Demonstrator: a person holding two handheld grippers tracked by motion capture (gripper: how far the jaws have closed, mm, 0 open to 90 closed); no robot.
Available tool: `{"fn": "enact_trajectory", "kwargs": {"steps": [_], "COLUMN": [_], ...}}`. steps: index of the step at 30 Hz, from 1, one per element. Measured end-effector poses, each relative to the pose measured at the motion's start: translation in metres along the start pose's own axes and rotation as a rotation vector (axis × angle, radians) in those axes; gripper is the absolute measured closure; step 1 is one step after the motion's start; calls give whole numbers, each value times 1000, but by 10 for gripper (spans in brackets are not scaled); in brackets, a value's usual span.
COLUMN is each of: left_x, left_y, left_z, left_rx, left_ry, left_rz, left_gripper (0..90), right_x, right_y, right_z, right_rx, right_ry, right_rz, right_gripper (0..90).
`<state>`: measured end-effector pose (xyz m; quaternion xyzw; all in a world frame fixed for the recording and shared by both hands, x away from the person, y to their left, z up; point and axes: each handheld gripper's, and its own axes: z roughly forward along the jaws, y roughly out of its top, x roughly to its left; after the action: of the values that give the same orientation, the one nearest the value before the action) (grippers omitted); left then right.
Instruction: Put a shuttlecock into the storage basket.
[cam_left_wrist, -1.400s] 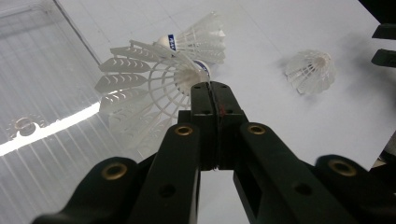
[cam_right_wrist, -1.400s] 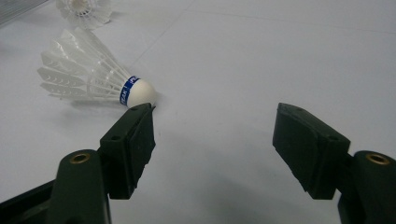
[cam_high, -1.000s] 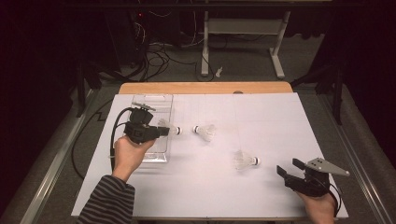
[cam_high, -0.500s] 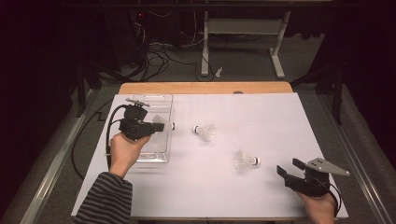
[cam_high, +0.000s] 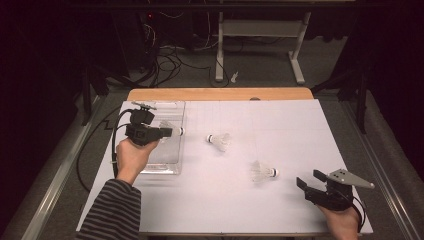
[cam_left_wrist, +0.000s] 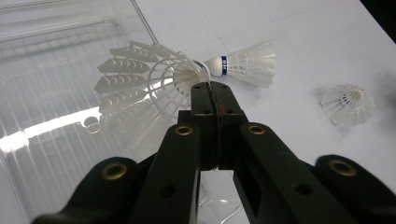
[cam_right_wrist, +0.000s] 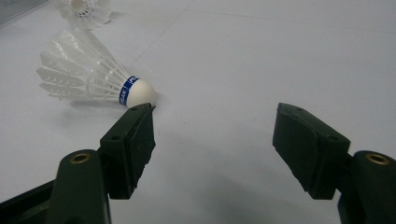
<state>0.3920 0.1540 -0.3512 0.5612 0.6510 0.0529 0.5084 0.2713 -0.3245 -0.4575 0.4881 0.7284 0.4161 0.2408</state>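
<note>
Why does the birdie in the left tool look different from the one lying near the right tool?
The held birdie is pinched in the shut left tool above the clear box; the table birdie lies on its side on the white table, untouched, before the open right tool. Both are white and feathery.

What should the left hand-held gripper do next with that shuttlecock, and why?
Probably ease a little farther over the clear tray and open. The left hand-held gripper is shut on the shuttlecock, whose feathers already hang above the tray's ribbed floor.
</note>
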Motion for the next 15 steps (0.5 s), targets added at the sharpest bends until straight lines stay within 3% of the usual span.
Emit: {"fn": "enact_trajectory", "kwargs": {"steps": [15], "left_x": [9], "left_y": [11], "left_z": [9], "left_rx": [-27], "left_ry": [39], "left_rz": [-18], "left_gripper": [893], "right_x": [0], "right_y": [0], "right_z": [0], "right_rx": [0], "right_ry": [-1], "right_rz": [0], "right_gripper": [304]}}
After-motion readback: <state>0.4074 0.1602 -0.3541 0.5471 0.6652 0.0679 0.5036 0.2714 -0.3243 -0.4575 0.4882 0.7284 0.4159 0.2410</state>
